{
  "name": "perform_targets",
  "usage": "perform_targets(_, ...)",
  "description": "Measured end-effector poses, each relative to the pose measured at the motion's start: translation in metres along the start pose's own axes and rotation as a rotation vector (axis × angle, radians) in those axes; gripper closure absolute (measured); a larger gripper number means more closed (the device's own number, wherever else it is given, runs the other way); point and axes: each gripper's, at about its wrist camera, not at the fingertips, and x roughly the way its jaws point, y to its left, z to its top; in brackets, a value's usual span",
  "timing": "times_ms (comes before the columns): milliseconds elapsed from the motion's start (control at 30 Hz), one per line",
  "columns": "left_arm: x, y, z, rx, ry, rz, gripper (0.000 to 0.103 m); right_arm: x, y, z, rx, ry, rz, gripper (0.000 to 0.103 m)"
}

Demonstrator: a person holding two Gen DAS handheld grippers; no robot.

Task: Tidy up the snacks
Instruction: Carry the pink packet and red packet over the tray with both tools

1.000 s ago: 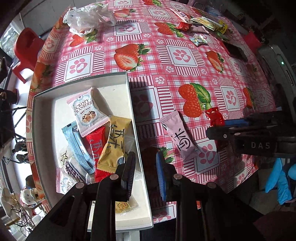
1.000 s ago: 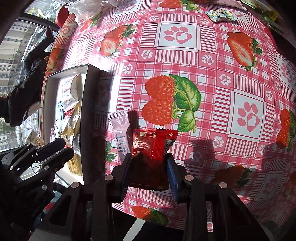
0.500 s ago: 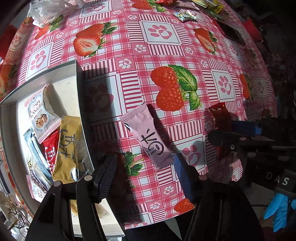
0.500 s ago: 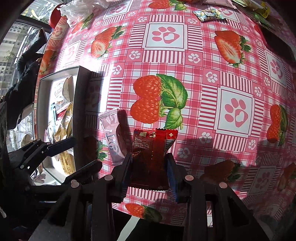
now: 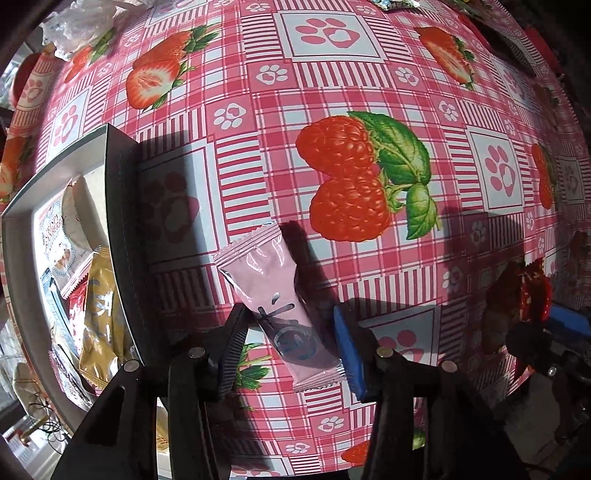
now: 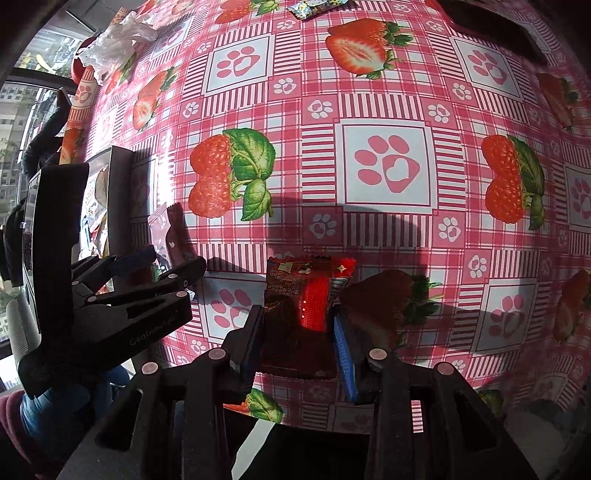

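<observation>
A pink snack packet [image 5: 275,295] lies on the strawberry tablecloth, its near end between the open jaws of my left gripper [image 5: 291,347], which straddles it just above the cloth. My right gripper [image 6: 299,332] is shut on a red snack packet [image 6: 308,295] and holds it above the table; this packet also shows at the right edge of the left wrist view [image 5: 532,291]. A white tray [image 5: 22,229] at the left holds several snack packets. The left gripper [image 6: 166,266] also shows in the right wrist view, by the pink packet [image 6: 162,221].
A crumpled white plastic bag [image 6: 114,44] lies at the far left of the table. A small shiny wrapper [image 6: 314,7] lies at the far edge. A dark flat object [image 6: 495,33] lies at the far right. The table's near edge runs just below both grippers.
My left gripper moved right from over the tray to the pink packet, opened wide and came down around it. My right gripper kept the red packet and shifted right.
</observation>
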Motion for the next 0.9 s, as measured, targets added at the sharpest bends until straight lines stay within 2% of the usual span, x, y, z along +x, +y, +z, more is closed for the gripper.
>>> perform_targets(33, -0.002, 0.0, 0.0, 0.003, -0.003, -0.024, 0.078, 0.0, 0.0, -0.001, 0.002, -0.002, 0.003, 0.065)
perform_targets(233, -0.017, 0.012, -0.004, -0.025, -0.036, -0.127, 0.078, -0.005, -0.003, -0.003, -0.001, -0.01, 0.017, 0.065)
perform_targets(367, -0.044, 0.018, -0.007, -0.013, -0.102, -0.143, 0.078, -0.002, 0.015, 0.003, -0.009, -0.017, 0.02, 0.065)
perform_targets(533, -0.074, 0.051, -0.014, -0.053, -0.163, -0.166, 0.078, 0.004, 0.044, 0.017, -0.039, -0.027, 0.023, 0.065)
perform_targets(733, -0.092, 0.102, -0.031, -0.134, -0.221, -0.131, 0.078, 0.004, 0.081, 0.031, -0.119, -0.03, 0.03, 0.065)
perform_targets(900, -0.088, 0.144, -0.057, -0.21, -0.217, -0.08, 0.078, 0.013, 0.124, 0.034, -0.205, -0.011, 0.04, 0.065)
